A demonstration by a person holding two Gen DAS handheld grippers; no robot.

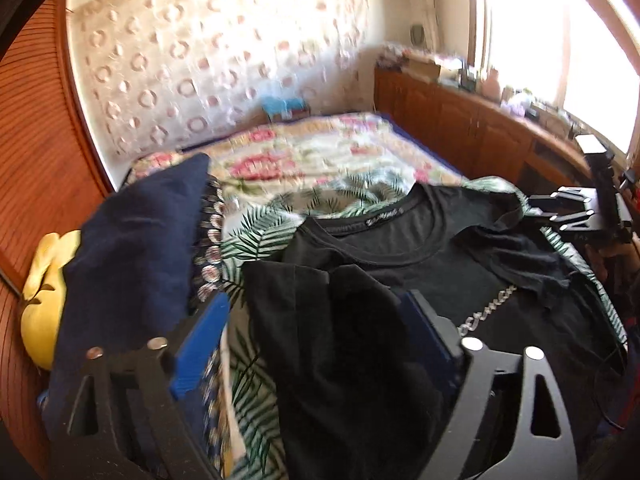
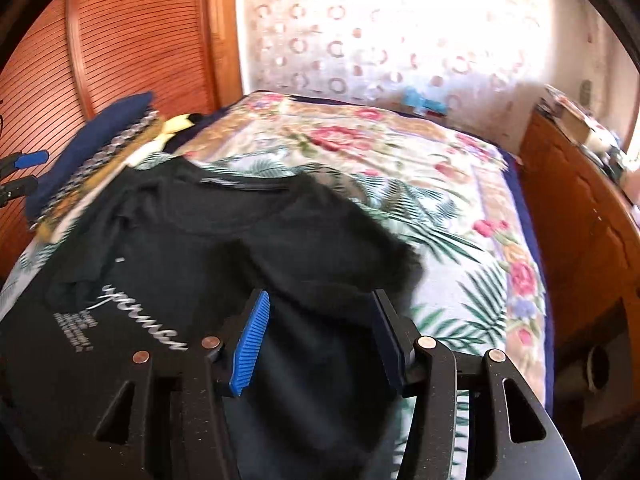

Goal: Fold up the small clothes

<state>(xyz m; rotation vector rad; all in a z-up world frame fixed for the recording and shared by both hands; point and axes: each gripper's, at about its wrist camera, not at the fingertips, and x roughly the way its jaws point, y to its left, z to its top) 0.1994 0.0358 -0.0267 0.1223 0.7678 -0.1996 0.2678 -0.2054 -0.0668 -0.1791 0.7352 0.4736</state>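
A black T-shirt with white lettering lies face up on the bed, collar toward the far wall. In the left wrist view a folded-over flap of it rises between the jaws of my left gripper. The jaws stand wide and the left blue pad is clear of the cloth. In the right wrist view the same shirt lies under my right gripper, whose blue pads stand apart over the black cloth without pinching it. The right gripper also shows at the shirt's far right edge.
A navy folded garment and patterned clothes are stacked at the left beside a yellow plush toy. A palm-leaf sheet lies over the floral bedspread. A wooden cabinet runs along the right and a slatted wardrobe door along the left.
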